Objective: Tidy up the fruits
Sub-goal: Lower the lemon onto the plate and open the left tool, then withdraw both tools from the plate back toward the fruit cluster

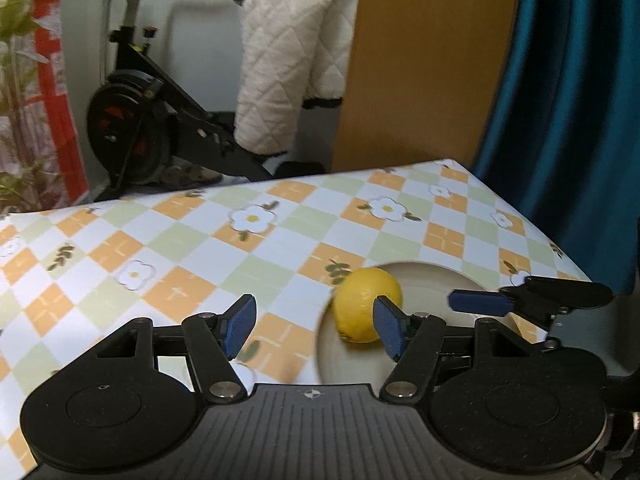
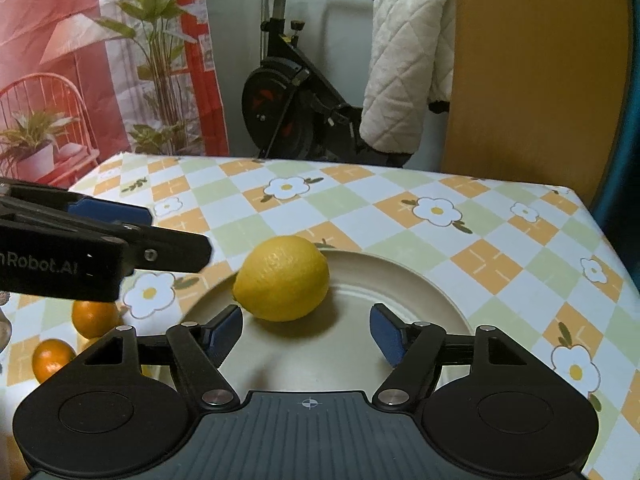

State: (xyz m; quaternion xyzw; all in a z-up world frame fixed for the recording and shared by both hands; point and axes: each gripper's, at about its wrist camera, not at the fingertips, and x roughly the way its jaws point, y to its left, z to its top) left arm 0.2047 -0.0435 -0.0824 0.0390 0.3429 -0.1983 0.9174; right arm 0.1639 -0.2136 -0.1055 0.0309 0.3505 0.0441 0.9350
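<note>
Lemon (image 2: 282, 278) sits on the beige plate (image 2: 420, 292), left-of-centre on it, near the plate's left rim. Plate rests on the checkered flower tablecloth (image 2: 500, 264). Lemon's long axis runs roughly left-right in the right wrist view, nub end toward the right.

Right gripper (image 2: 306, 332) is spread, nothing between the pads, not touching the fruit. Lemon lies just beyond its fingertips, a bit left of its centre line. Judgement: lemon looks placed and let go, right hand done with it.

Left gripper (image 1: 316, 328) is also spread and empty. In its own view the lemon (image 1: 368, 304) is to the right of the gap, partly behind the right finger (image 1: 390, 332); only bare cloth lies between the pads. The right gripper's finger shows at the right edge of that view, over the plate (image 1: 424, 280).

Two oranges (image 2: 94, 318) and (image 2: 52, 360) lie on the cloth, off the plate, to its left and nearer. The left gripper's body (image 2: 60, 256) hangs above them in the right wrist view, so the left hand is clearly nearer. Judgement: next pick is an orange, left hand best placed, reaching down and near-left, then carrying right to the plate. Open plate space is on the right, clear of the lemon.
</note>
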